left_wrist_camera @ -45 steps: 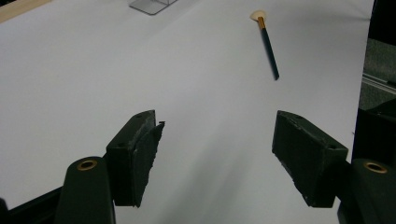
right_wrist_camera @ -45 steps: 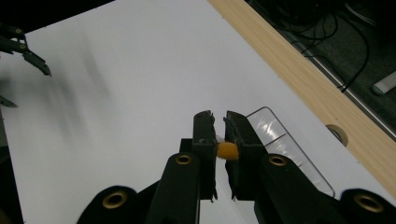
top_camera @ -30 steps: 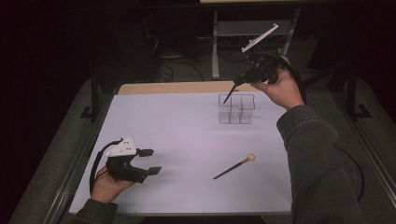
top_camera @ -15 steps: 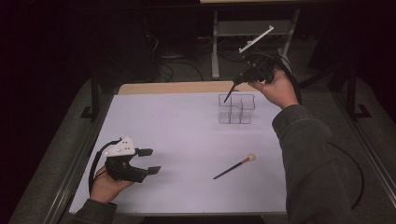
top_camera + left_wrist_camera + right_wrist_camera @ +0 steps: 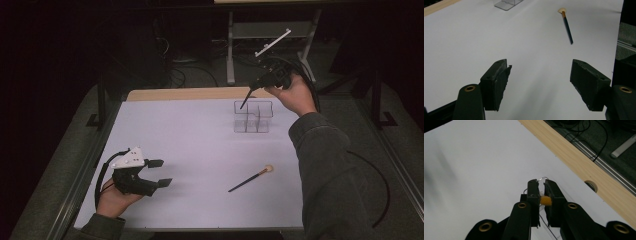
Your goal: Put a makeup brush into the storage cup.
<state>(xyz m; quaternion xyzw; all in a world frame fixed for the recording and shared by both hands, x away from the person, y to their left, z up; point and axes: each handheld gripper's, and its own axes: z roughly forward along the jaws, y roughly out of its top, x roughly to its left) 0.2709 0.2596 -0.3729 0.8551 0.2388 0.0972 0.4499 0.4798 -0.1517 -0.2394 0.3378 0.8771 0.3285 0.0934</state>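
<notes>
Right hand-held gripper [image 5: 257, 86] clamps a brush [image 5: 245, 100] tilted above the clear organizer [image 5: 253, 117], ready for dropping in; left hand-held gripper [image 5: 159, 173] rests open on the tabletop [image 5: 200, 150].

A dark brush [image 5: 245, 101] slants down over the clear box [image 5: 253, 117]; another brush [image 5: 250, 179] lies flat on the sheet, well apart.

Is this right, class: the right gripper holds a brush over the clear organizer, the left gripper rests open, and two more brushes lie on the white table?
Not quite. The high view shows one brush lying on the white table, not two. The rest stands: right gripper holds a brush over the clear organizer; left gripper rests open.
</notes>
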